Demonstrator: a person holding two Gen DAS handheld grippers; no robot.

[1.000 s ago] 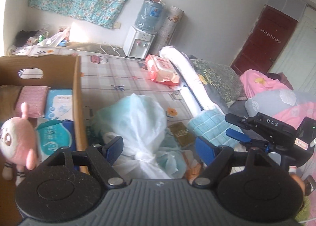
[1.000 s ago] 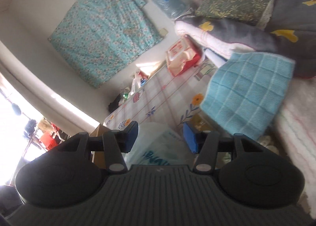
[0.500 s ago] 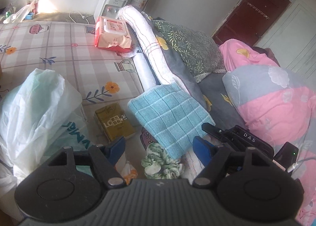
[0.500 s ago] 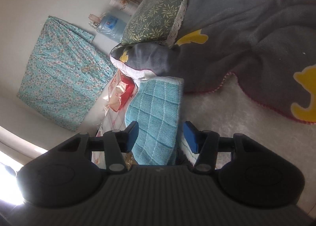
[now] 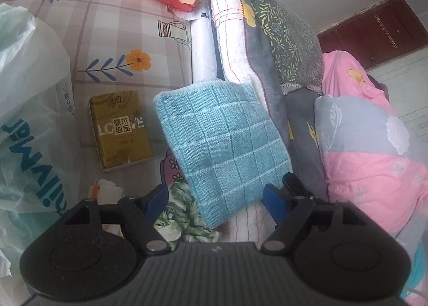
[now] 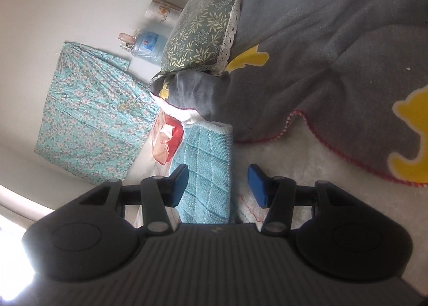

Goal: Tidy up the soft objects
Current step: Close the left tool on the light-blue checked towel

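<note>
Fingers (image 6: 257, 184) of both grippers are spread and hold nothing; the right pair straddles the blue checked cloth (image 6: 207, 172) at lower centre, draped off the bed edge. Closing too shallow would likely let it slip free.

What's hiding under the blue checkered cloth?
Poking out under the blue checkered cloth are a green-and-white scrunchie and a purple cartoon print on the bedsheet. Its far edge rests on white bedding. Anything beneath its middle is covered.
</note>
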